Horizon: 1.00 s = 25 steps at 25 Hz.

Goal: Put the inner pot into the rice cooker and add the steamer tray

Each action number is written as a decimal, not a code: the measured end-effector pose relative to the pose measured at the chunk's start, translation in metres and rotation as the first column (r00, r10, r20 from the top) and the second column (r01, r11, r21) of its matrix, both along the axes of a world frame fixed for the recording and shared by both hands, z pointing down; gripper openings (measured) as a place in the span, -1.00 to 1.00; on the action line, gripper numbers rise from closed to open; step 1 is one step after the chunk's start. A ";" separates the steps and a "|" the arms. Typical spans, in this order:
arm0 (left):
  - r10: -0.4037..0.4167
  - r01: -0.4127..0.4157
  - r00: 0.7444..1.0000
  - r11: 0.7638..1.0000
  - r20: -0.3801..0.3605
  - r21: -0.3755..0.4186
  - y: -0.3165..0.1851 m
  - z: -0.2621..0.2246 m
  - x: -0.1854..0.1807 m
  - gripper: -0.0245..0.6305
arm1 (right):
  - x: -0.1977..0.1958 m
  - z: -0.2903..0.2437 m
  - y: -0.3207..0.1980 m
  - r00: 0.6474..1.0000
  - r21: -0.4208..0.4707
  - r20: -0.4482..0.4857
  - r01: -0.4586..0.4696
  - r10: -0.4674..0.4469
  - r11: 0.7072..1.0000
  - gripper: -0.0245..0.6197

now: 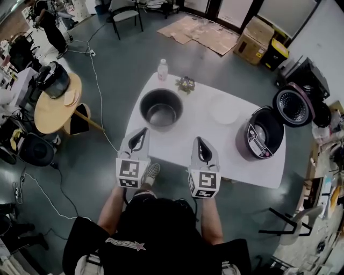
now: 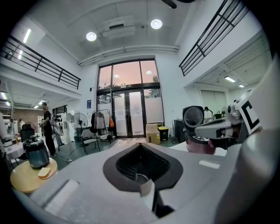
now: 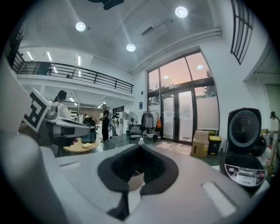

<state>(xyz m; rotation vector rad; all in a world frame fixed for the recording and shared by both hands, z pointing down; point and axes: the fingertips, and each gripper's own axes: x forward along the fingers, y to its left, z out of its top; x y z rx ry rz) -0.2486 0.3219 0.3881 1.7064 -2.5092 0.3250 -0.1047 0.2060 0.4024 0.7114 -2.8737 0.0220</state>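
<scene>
The metal inner pot (image 1: 161, 109) stands empty on the white table (image 1: 177, 145), at its far left. To its right lies the white round steamer tray (image 1: 224, 111). Further right, the dark rice cooker (image 1: 262, 132) sits at the table's right end with its lid (image 1: 293, 106) swung open. My left gripper (image 1: 144, 130) hovers at the table's near edge, just short of the pot, shut and holding nothing. Beside it my right gripper (image 1: 198, 139) is also shut and holding nothing. The left gripper view shows closed jaws (image 2: 141, 144) and the cooker (image 2: 199, 131); the right gripper view shows closed jaws (image 3: 140, 146) and the cooker (image 3: 245, 168).
A water bottle (image 1: 162, 70) and a small plant (image 1: 186, 84) stand at the table's far edge. A round wooden table (image 1: 54, 105) with another black cooker is at the left. Cables run across the floor; cardboard boxes (image 1: 252, 38) and a chair (image 1: 126, 15) stand beyond.
</scene>
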 end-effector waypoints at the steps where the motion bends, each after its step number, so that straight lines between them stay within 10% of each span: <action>1: 0.005 -0.005 1.000 1.000 -0.005 -0.003 -0.005 0.001 -0.009 -0.90 | -0.009 0.001 -0.004 1.000 -0.005 -0.003 -0.003 0.003 1.000 -0.91; 12: 0.021 -0.028 0.991 0.998 -0.130 -0.053 -0.047 0.039 -0.081 -0.86 | -0.081 0.033 -0.041 0.998 -0.099 -0.046 -0.043 0.039 0.994 -0.87; 19: 0.043 -0.068 0.973 0.992 -0.227 -0.103 -0.068 0.074 -0.119 0.03 | -0.120 0.068 -0.058 0.994 -0.187 -0.082 -0.085 0.071 0.979 -0.15; 25: 0.062 -0.107 0.962 0.982 -0.267 -0.156 -0.082 0.103 -0.141 0.13 | -0.137 0.101 -0.068 0.983 -0.232 -0.141 -0.152 0.122 0.961 -0.05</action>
